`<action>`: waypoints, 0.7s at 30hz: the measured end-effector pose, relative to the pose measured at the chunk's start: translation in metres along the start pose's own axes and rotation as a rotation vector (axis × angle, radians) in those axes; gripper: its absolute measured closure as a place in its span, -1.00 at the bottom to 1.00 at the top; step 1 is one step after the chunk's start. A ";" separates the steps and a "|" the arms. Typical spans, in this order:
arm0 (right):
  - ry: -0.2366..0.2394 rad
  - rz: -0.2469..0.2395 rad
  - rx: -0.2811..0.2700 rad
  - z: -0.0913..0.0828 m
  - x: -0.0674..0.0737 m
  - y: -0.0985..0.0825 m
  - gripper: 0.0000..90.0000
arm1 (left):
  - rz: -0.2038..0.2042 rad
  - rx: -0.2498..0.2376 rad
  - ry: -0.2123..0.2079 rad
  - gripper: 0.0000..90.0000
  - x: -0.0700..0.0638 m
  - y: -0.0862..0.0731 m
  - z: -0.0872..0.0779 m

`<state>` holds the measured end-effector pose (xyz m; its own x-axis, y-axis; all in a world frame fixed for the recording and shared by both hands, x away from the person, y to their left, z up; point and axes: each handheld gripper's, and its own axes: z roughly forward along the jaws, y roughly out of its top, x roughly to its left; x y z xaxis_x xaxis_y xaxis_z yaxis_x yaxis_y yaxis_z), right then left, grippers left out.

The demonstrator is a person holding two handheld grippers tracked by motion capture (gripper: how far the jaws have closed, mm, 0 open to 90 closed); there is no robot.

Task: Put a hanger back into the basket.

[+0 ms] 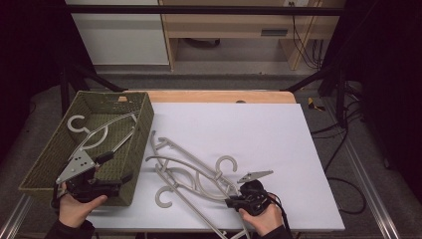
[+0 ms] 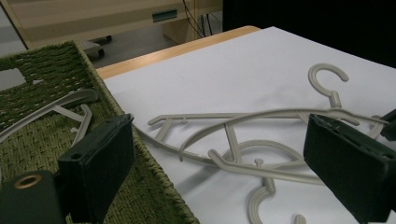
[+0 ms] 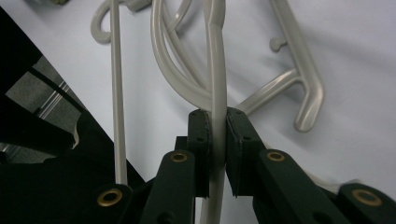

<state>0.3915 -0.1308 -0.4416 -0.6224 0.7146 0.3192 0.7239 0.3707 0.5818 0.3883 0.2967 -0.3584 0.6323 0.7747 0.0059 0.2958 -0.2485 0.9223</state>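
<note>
Currently the right gripper [image 1: 234, 201] has its jaws clamped on a bar of a grey plastic hanger [image 3: 215, 93], one of a tangled hanger pile [image 1: 191, 174] on the white board [image 1: 278, 144], just beside the green woven basket [image 1: 52, 154]. Left gripper [image 1: 117, 169] sits over the basket's near corner, jaws wide apart, nothing between them. One more hanger [image 1: 97, 132] lies inside the basket.

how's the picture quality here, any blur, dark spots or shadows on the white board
High view: dim and soft, black at both sides, faint shadows under the hangers. Left gripper view: near tool pads blurred, hangers sharper. Right gripper view: sharp where the tool pinches a hanger arm, bottom left dark.
</note>
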 end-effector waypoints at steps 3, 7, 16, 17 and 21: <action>0.008 -0.037 -0.016 -0.010 -0.002 0.004 0.80 | 0.006 0.007 -0.021 -0.81 -0.003 0.001 0.001; 0.017 -0.106 -0.027 -0.020 -0.003 0.013 0.80 | 0.024 0.018 -0.051 -0.81 -0.010 0.004 0.003; 0.050 -0.262 -0.028 -0.039 -0.001 0.030 0.80 | 0.089 0.064 -0.129 -0.81 -0.028 0.012 0.007; 0.064 -0.280 -0.028 -0.040 -0.001 0.032 0.80 | 0.096 0.071 -0.135 -0.81 -0.029 0.013 0.008; 0.080 -0.338 -0.001 -0.045 0.002 0.039 0.80 | 0.124 0.091 -0.164 -0.79 -0.036 0.015 0.013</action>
<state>0.4048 -0.1413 -0.3850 -0.8482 0.5030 0.1663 0.4730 0.5776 0.6653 0.3794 0.2579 -0.3494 0.7738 0.6316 0.0476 0.2670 -0.3934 0.8798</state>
